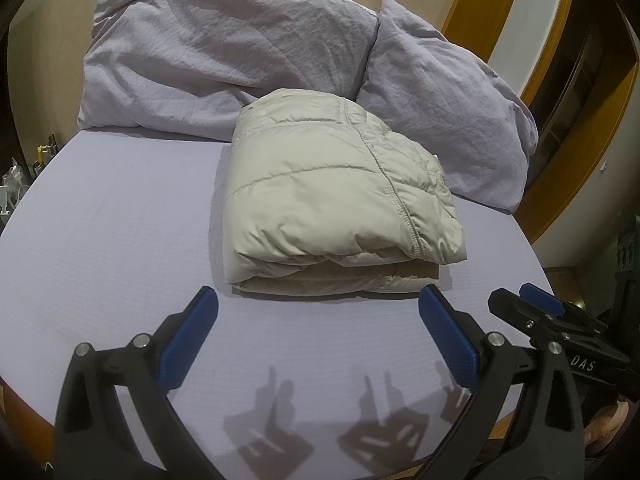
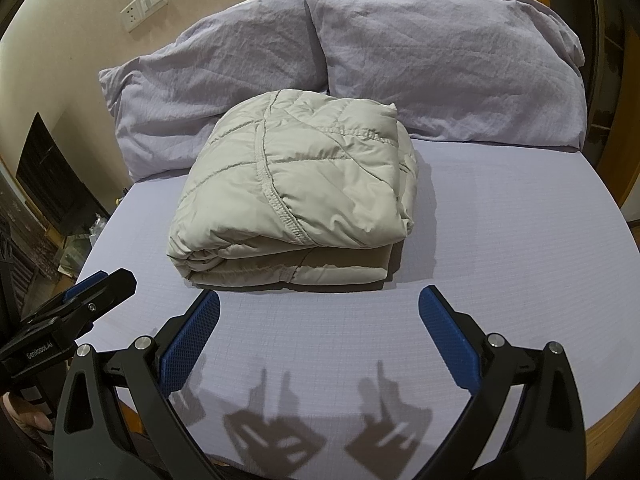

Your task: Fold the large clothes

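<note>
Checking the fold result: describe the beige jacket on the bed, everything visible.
The beige jacket is a quilted, puffy garment of smooth, slightly shiny fabric with stitched seams. It lies folded into a thick stack of layers on the lilac sheet, in front of two pillows. Both grippers hang open short of it, touching nothing.

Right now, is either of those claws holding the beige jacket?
No, the folded jacket lies alone on the bed; left gripper and right gripper are open.

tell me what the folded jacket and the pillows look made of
Jacket: smooth, faintly shiny beige shell, probably nylon or polyester, puffy between stitched quilting lines, so padded. Pillows: matte lilac woven fabric, likely cotton, heavily creased.
</note>
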`<state>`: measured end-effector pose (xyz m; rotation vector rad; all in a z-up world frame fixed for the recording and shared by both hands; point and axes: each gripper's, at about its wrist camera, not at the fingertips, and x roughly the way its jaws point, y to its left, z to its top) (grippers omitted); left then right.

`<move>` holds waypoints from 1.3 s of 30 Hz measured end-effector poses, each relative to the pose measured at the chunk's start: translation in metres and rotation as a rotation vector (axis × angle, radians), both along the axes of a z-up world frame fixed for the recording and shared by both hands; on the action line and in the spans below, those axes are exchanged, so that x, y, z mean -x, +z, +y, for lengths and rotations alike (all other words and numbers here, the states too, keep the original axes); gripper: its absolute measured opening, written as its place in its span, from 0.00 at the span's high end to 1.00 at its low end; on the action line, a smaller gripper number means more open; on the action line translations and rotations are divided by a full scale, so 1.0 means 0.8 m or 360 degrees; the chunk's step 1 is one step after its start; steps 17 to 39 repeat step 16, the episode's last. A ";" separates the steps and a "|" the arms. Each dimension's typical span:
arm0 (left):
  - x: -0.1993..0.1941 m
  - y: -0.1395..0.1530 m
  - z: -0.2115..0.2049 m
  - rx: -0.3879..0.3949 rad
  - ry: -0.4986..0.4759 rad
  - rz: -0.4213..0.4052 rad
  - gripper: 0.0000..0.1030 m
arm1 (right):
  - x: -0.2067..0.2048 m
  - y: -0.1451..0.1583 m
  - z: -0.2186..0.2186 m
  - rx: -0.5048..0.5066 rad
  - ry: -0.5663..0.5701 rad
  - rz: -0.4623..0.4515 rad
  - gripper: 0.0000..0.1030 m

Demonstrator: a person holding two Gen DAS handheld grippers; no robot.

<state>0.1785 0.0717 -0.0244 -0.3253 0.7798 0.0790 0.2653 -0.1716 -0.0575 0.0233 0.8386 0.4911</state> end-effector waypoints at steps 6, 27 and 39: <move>-0.001 0.001 -0.001 0.0000 -0.0005 -0.0001 0.03 | 0.000 0.000 0.001 0.0001 -0.0001 0.0000 0.02; -0.002 0.001 -0.002 -0.0001 0.0001 0.0003 0.03 | 0.001 0.000 -0.002 -0.0002 -0.0004 0.0004 0.02; -0.002 0.001 -0.002 -0.0001 0.0001 0.0003 0.03 | 0.001 0.000 -0.002 -0.0002 -0.0004 0.0004 0.02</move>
